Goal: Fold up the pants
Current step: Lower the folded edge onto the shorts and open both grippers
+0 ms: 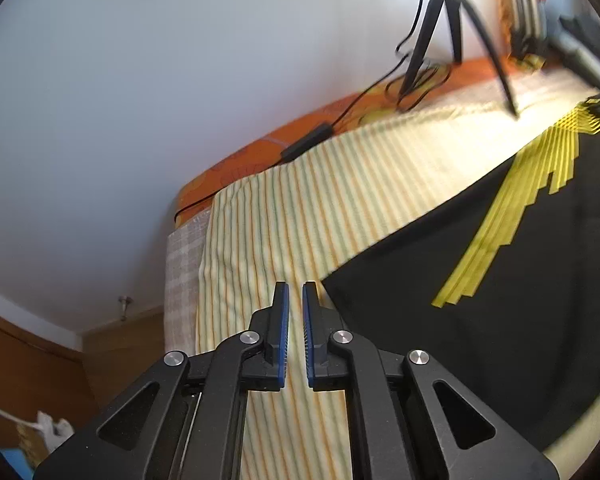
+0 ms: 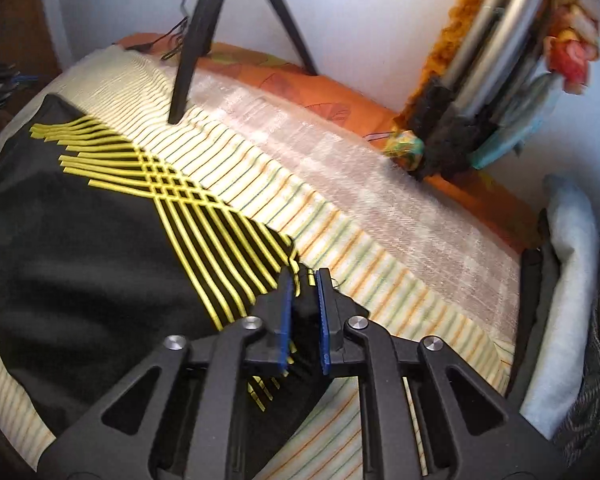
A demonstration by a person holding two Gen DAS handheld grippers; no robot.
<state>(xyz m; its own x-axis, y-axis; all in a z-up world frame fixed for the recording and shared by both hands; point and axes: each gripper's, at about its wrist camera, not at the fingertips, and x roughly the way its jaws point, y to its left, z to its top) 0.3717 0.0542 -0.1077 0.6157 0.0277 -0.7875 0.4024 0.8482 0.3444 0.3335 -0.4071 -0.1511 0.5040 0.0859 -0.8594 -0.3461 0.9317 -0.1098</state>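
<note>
The pants [image 1: 480, 280] are black with yellow stripes and lie spread on a striped sheet [image 1: 300, 208] over a bed. In the left wrist view, my left gripper [image 1: 295, 286] hovers over the sheet just left of the pants' corner, its jaws a small gap apart with nothing between them. In the right wrist view, the pants [image 2: 80, 240] fill the left side. My right gripper [image 2: 303, 276] is shut on the pants' striped edge, with black cloth bunched between the blue pads [image 2: 323, 316].
A black tripod [image 1: 452, 32] stands on the bed near the wall, with a cable and power brick [image 1: 306, 142] beside it; its legs also show in the right wrist view [image 2: 188, 60]. An orange mattress edge [image 2: 320, 96] borders the sheet. Hanging clutter [image 2: 500, 80] and folded cloth [image 2: 568, 280] are at right.
</note>
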